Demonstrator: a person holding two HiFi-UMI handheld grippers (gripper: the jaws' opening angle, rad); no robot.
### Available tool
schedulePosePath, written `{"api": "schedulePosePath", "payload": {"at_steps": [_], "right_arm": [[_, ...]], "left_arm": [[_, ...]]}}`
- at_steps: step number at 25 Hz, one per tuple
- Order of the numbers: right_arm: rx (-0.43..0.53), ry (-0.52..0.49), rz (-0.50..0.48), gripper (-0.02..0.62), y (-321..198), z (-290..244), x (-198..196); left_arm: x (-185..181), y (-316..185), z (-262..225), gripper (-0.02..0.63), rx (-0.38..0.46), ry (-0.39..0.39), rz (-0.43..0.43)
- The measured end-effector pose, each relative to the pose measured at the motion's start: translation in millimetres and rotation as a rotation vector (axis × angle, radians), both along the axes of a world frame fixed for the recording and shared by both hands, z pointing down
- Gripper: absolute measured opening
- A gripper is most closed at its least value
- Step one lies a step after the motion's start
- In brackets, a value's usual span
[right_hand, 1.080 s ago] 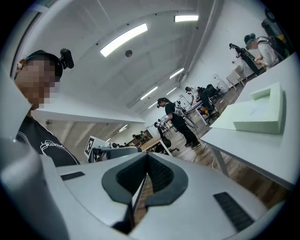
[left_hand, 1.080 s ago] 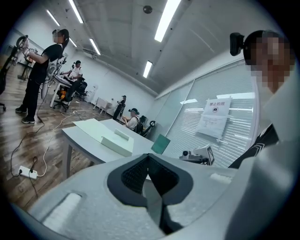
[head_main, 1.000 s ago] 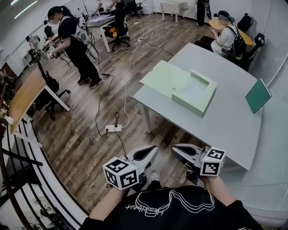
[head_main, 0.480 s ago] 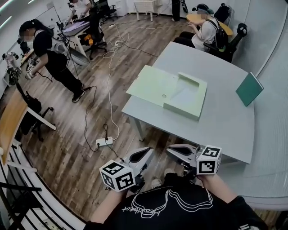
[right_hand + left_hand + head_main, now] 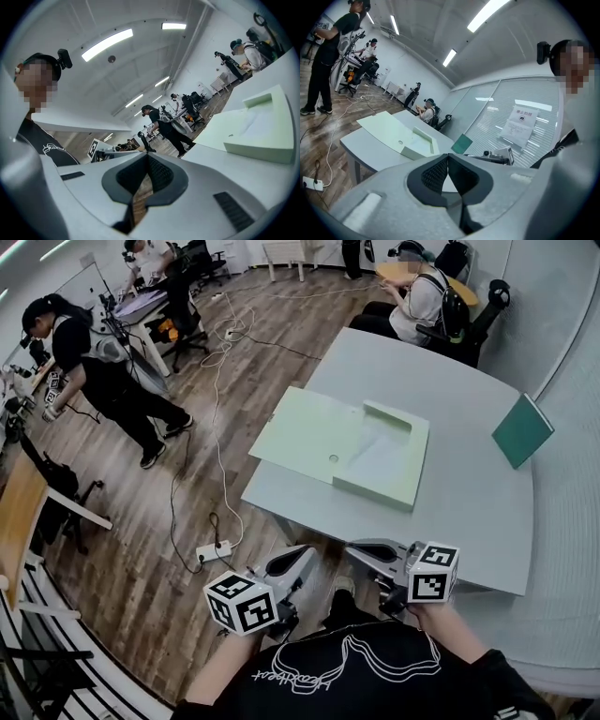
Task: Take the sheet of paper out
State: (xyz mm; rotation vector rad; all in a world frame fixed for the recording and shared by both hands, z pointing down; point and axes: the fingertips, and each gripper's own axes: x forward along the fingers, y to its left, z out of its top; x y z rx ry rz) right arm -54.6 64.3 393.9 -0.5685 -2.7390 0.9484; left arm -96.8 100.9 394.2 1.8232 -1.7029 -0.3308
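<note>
Grey table (image 5: 469,493) nearer now, green folder (image 5: 309,432) open, left gripper (image 5: 307,555), right gripper (image 5: 355,548) both closed

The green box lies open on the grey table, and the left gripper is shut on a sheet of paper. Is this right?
Not quite. The left gripper view shows the left gripper shut on nothing. The green box does lie open on the grey table.
</note>
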Motion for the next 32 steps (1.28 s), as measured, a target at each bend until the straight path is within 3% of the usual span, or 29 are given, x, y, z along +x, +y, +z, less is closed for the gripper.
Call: {"api": "schedulePosePath", "payload": {"at_steps": [9, 13, 17, 21, 32], "right_arm": [[-0.039, 0.004, 0.053, 0.008, -102, 10, -53], [-0.054, 0.011, 0.073, 0.008, -173, 22, -61], [-0.098, 0.007, 0.116, 0.008, -237, 32, -63], [-0.127, 0.008, 0.184, 0.008, -262, 38, -62], [-0.180, 0.080, 0.351, 0.008, -291, 58, -44]], "left_arm": [[-59, -104, 3, 0.012, -0.027, 0.002, 0.051], [-66, -180, 4, 0.014, 0.017, 0.013, 0.098], [-68, -241, 6, 0.014, -0.006, -0.020, 0.152], [-78, -259, 14, 0.020, -0.042, -0.031, 0.186], [-84, -298, 57, 0.164, -0.149, 0.029, 0.322]]}}
